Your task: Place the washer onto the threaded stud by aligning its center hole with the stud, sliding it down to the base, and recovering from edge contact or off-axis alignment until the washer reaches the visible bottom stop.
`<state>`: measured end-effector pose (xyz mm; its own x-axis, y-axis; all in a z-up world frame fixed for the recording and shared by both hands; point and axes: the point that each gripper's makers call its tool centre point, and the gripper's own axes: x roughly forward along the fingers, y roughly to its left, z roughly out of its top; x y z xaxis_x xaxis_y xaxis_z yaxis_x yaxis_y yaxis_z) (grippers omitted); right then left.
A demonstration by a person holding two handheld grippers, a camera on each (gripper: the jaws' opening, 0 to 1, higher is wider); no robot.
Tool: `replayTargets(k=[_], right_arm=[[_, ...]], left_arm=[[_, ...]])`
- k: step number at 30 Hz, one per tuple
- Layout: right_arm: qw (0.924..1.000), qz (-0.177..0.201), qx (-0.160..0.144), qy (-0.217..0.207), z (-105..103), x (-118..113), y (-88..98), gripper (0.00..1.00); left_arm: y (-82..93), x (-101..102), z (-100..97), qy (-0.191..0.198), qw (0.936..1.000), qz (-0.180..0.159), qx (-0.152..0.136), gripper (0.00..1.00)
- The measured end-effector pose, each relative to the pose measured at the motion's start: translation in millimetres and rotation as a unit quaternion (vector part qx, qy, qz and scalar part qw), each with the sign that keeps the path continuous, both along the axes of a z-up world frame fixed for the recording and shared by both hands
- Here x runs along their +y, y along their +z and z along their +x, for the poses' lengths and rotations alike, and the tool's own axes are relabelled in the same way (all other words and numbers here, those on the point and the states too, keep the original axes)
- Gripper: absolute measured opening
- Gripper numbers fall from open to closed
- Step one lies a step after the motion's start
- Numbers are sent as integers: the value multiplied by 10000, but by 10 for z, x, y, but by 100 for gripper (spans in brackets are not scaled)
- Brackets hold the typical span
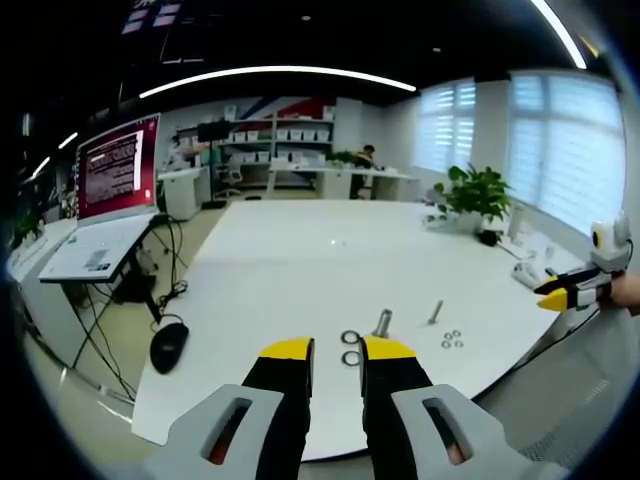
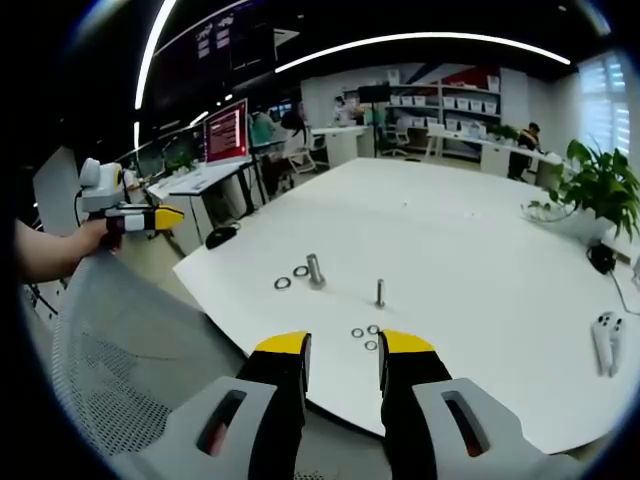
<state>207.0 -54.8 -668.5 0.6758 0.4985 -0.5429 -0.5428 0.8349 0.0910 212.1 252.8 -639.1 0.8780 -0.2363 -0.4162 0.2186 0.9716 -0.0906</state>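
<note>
Two dark washers (image 2: pixel 291 277) lie flat on the white bench (image 2: pixel 460 230), just beside the thick threaded stud (image 2: pixel 315 270) standing upright. A slimmer bolt (image 2: pixel 380 292) stands near that stud, three small rings (image 2: pixel 366 335) clustered by it toward the bench edge. The right gripper (image 2: pixel 343 350) hovers off the edge near the stud, fingers apart and empty. The left gripper (image 1: pixel 338 352) faces the stud, fingers likewise parted.

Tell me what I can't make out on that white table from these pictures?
- Threads on the thin stud: too small in both views.
- Three small washers: center holes barely resolved; the right gripper tips crowd them.
- Large washer: partly hidden between the left gripper tips.
- Red monitor: text blurred.
</note>
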Motion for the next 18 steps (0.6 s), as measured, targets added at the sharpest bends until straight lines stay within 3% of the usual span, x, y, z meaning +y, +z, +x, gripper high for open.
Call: replayTargets(k=[18], right_arm=[[10000, 10, 9, -4, -2, -7, -5, 29]], left_arm=[[-11, -9, -1, -6, 10000, 8, 31, 15]])
